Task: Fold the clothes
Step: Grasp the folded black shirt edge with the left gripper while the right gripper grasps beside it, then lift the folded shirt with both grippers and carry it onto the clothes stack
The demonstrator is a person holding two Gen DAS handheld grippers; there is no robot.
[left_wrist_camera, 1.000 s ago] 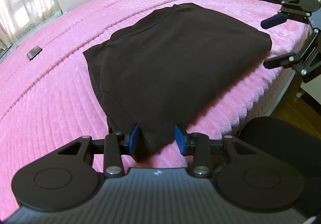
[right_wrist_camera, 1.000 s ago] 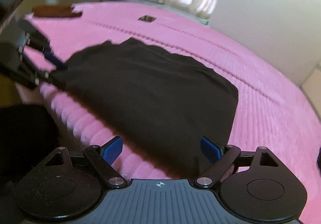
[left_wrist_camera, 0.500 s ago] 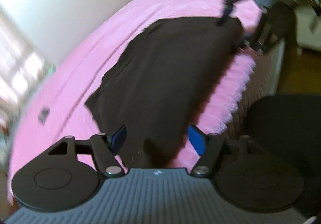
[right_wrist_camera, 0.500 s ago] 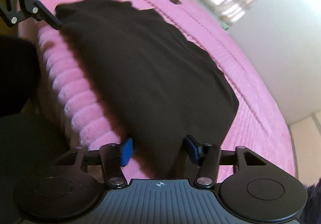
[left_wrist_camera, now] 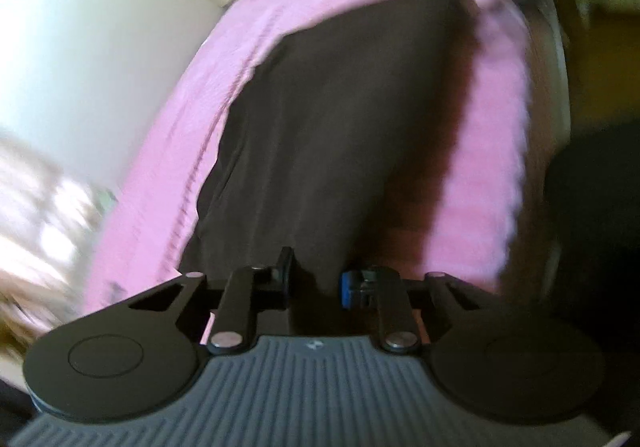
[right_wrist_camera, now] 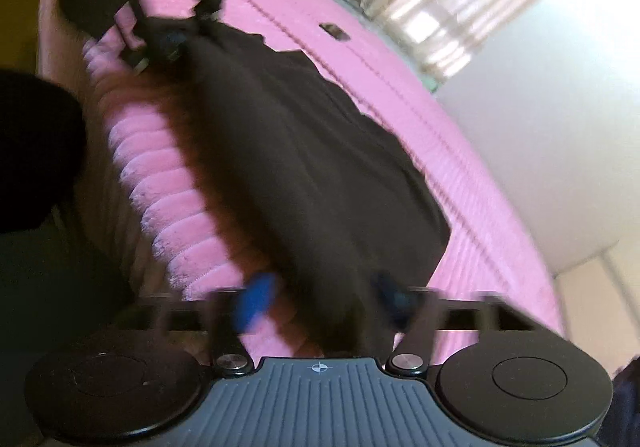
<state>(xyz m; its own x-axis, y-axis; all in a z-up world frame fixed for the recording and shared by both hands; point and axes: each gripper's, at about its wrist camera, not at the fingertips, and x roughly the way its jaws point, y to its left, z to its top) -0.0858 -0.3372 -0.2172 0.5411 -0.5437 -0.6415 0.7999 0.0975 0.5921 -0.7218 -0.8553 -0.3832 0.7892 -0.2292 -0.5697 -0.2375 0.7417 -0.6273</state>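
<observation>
Both views motion-blurred. No containers in sight.

Dark folded garment [left_wrist_camera: 344,135] lies flat on the pink ribbed bed cover [left_wrist_camera: 488,183], along the near edge of the bed; a strip of pink shows between the cloth and the bed edge. In the right wrist view the same garment [right_wrist_camera: 304,167] runs lengthwise away from the camera, pink cover [right_wrist_camera: 400,59] beyond it.

Left tool [left_wrist_camera: 314,281]: the two fingers stand close, the near end of the garment between them; they look clamped on the cloth, one blue pad visible on the right-side finger.

Right tool [right_wrist_camera: 324,301]: fingers very blurred, blue pads on either side of the garment's other end. Cloth passes between them, but a gap shows at each side — cannot tell whether they grip or merely straddle it.

Left tool also shows far off in the right wrist view [right_wrist_camera: 168,43], at the garment's far end.

Small dark object [right_wrist_camera: 335,31] on the cover, well apart from the garment.
</observation>
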